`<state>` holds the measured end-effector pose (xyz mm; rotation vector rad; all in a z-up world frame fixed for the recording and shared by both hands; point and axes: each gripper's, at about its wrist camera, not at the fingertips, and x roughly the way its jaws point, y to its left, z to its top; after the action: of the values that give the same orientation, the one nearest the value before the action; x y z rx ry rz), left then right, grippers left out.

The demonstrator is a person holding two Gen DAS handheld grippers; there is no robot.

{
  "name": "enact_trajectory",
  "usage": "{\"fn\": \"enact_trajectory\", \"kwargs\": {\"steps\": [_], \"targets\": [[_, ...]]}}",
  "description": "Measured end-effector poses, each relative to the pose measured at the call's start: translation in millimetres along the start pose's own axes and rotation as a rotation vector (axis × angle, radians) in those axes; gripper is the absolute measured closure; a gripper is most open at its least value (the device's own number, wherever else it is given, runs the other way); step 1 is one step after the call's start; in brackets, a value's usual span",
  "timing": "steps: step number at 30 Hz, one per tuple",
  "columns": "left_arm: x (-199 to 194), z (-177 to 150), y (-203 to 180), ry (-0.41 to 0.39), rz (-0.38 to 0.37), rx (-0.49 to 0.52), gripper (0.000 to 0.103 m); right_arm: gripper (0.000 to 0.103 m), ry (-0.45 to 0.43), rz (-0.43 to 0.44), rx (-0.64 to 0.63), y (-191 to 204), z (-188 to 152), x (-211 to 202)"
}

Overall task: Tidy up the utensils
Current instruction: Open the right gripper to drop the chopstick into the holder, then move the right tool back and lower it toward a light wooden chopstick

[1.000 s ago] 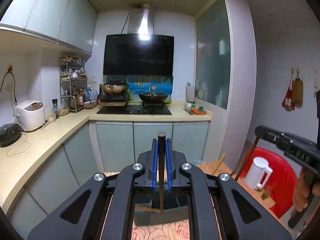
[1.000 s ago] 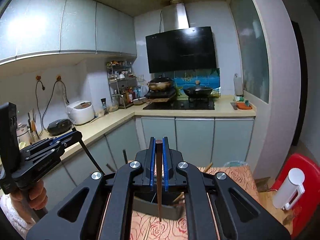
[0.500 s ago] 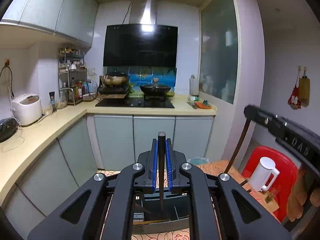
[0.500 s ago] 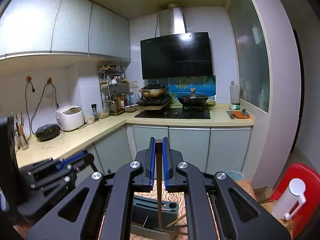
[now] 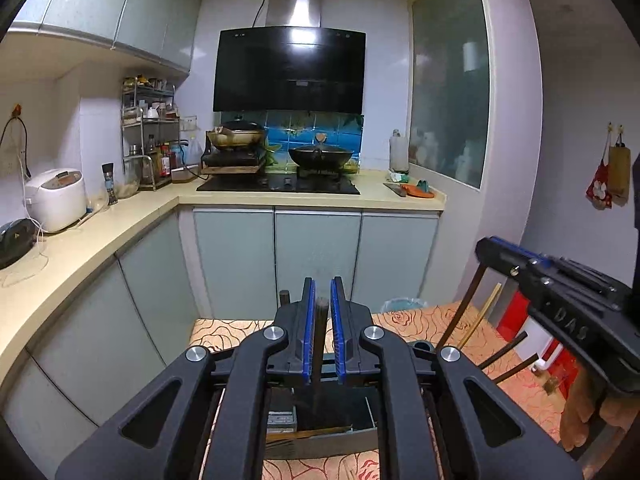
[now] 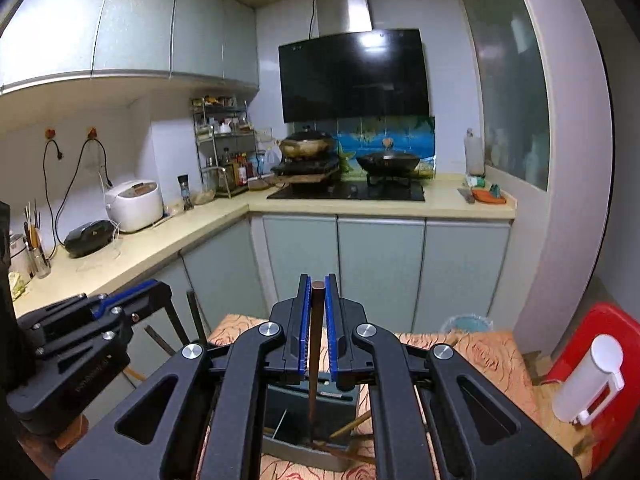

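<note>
My left gripper [image 5: 321, 300] stands slightly open, with a dark chopstick [image 5: 319, 344] upright between its blue pads, its lower end down in the grey utensil holder [image 5: 320, 428] on the rose-patterned table. My right gripper [image 6: 316, 296] is also slightly open around a brown chopstick [image 6: 315, 360] that stands in the same holder [image 6: 308, 432]. Several other chopsticks lean in the holder. The right gripper shows at the right of the left wrist view [image 5: 560, 300], and the left gripper shows at the left of the right wrist view [image 6: 80, 340].
A white jug [image 6: 588, 380] stands on a red stool [image 6: 600, 344] to the right of the table. An L-shaped counter [image 5: 80, 248] carries a rice cooker [image 5: 56, 198], a stove with two pans and a spice rack. A bin [image 6: 466, 324] sits beyond the table.
Both grippers have lowered their chopsticks into the holder, and their jaws have parted a little from the sticks. The two grippers have come closer together.
</note>
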<state>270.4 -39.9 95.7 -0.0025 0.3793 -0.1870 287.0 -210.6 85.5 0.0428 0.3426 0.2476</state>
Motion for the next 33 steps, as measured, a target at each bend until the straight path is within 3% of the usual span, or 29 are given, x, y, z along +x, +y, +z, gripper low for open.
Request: {"fn": "enact_trajectory", "kwargs": {"steps": [2, 4, 5, 6, 8, 15, 22, 27, 33], "targets": [[-1.1, -2.3, -0.4, 0.001, -0.004, 0.003, 0.093, 0.094, 0.015, 0.008, 0.003, 0.9, -4.6, 2.1], [-3.4, -2.6, 0.5, -0.001, -0.009, 0.0, 0.082, 0.093, 0.029, 0.014, -0.005, 3.1, -6.8, 4.1], [-5.7, -2.5, 1.1, -0.005, -0.012, -0.003, 0.07, 0.09, 0.034, 0.014, -0.013, 4.5, -7.2, 4.4], [-8.2, -2.0, 1.6, -0.011, -0.014, -0.006, 0.059, 0.084, 0.037, 0.014, -0.021, 6.3, -7.2, 3.5], [-16.0, -0.5, 3.3, -0.027, -0.022, -0.013, 0.051, 0.054, 0.017, -0.004, -0.017, 7.5, -7.3, -2.1], [-44.7, -1.0, 10.7, -0.069, -0.041, -0.02, 0.025, 0.053, -0.011, -0.02, -0.036, 5.6, -7.3, -22.1], [-66.5, -23.1, 20.5, -0.07, -0.051, -0.024, 0.022, 0.053, -0.01, -0.019, -0.035, -1.0, -22.8, -46.8], [-74.1, -57.1, 26.2, -0.03, -0.049, -0.014, 0.022, 0.053, -0.005, -0.006, -0.02, -4.1, -45.4, -65.6], [-79.9, -108.4, 38.0, 0.042, -0.043, -0.031, 0.022, 0.053, 0.051, 0.007, -0.031, -1.1, -96.3, -81.5]]}}
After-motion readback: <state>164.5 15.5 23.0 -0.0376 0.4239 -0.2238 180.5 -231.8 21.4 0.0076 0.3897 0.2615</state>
